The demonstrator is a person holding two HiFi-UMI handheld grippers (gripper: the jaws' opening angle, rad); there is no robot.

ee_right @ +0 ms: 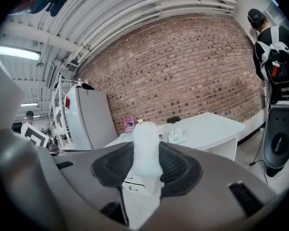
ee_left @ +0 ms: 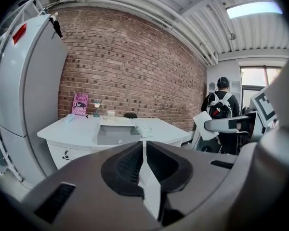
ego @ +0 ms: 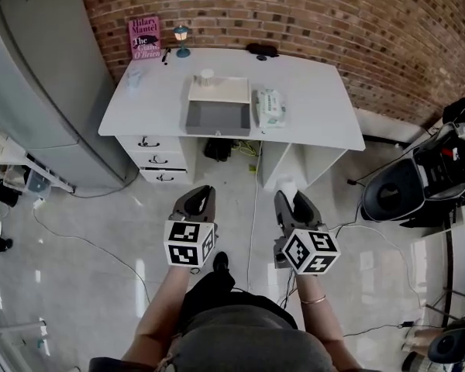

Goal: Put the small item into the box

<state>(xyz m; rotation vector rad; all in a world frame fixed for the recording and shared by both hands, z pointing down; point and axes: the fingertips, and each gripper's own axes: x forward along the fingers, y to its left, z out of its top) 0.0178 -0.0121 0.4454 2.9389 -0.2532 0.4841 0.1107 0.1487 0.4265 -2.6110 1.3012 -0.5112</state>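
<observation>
An open grey box point(ego: 217, 118) sits on the white desk point(ego: 318, 99) far ahead of me, its white lid point(ego: 219, 90) lying just behind it. My right gripper point(ego: 292, 200) hangs over the floor, well short of the desk, shut on a small white translucent item point(ee_right: 145, 146) that stands up between its black pads. My left gripper point(ego: 198, 201) is level with it to the left, jaws shut with nothing between them. In the left gripper view the box point(ee_left: 116, 134) shows straight ahead on the desk.
On the desk are a pack of wipes point(ego: 271, 107), a small white cup point(ego: 207, 76), a pink book point(ego: 145, 37) and a little lamp point(ego: 182, 41). A grey fridge point(ego: 39, 84) stands at the left, a scooter point(ego: 418, 177) at the right. Cables cross the floor. A person with a backpack point(ee_left: 221, 107) stands off to the side.
</observation>
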